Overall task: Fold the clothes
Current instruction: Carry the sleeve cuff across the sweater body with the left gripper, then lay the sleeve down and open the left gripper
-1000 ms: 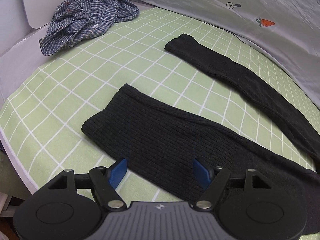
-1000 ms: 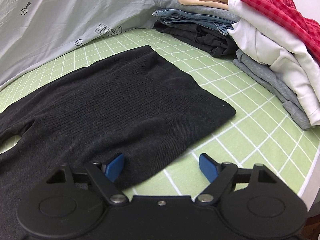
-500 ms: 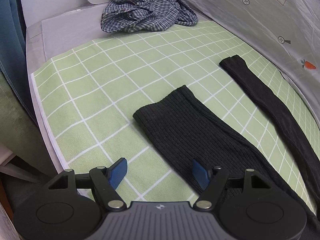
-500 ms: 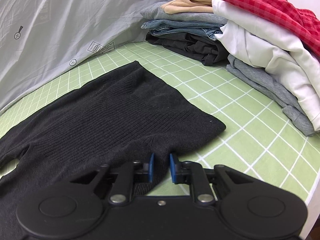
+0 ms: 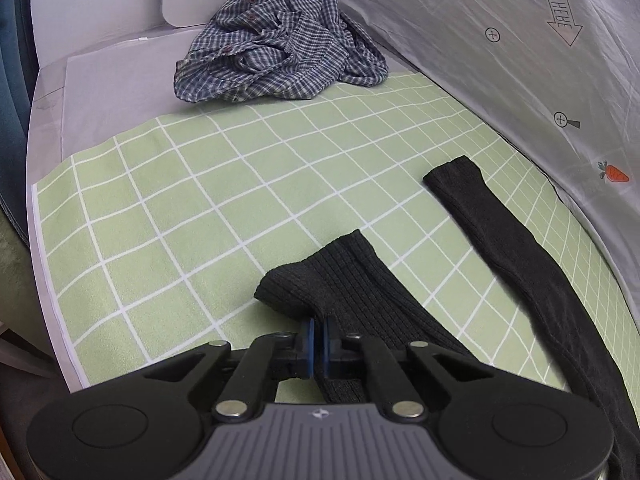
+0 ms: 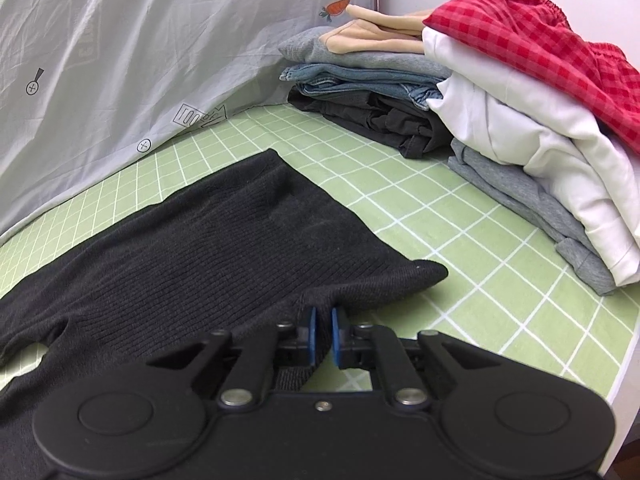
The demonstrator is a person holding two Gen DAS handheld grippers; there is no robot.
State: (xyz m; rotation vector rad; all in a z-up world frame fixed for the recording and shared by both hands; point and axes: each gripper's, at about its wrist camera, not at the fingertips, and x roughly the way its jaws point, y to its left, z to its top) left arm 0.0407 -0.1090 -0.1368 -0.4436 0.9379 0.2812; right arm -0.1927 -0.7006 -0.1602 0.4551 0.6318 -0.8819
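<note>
A black ribbed knit sweater lies spread on the green checked cloth (image 5: 192,216). In the left wrist view its near sleeve (image 5: 360,292) runs toward me and my left gripper (image 5: 319,338) is shut on the sleeve's near edge by the cuff. The far sleeve (image 5: 516,248) lies flat to the right. In the right wrist view the sweater's body (image 6: 200,240) fills the left half, and my right gripper (image 6: 323,334) is shut on its bottom hem near the corner (image 6: 424,272), which is lifted a little.
A crumpled blue plaid shirt (image 5: 280,52) lies at the far end of the cloth. A stack of folded clothes (image 6: 500,92) stands at the right. A grey printed sheet (image 6: 140,60) rises behind. The table edge (image 5: 52,292) is at the left.
My left gripper moved toward the near sleeve's cuff and shut on it. My right gripper, which shut on the hem half a second ago, has raised it slightly.
</note>
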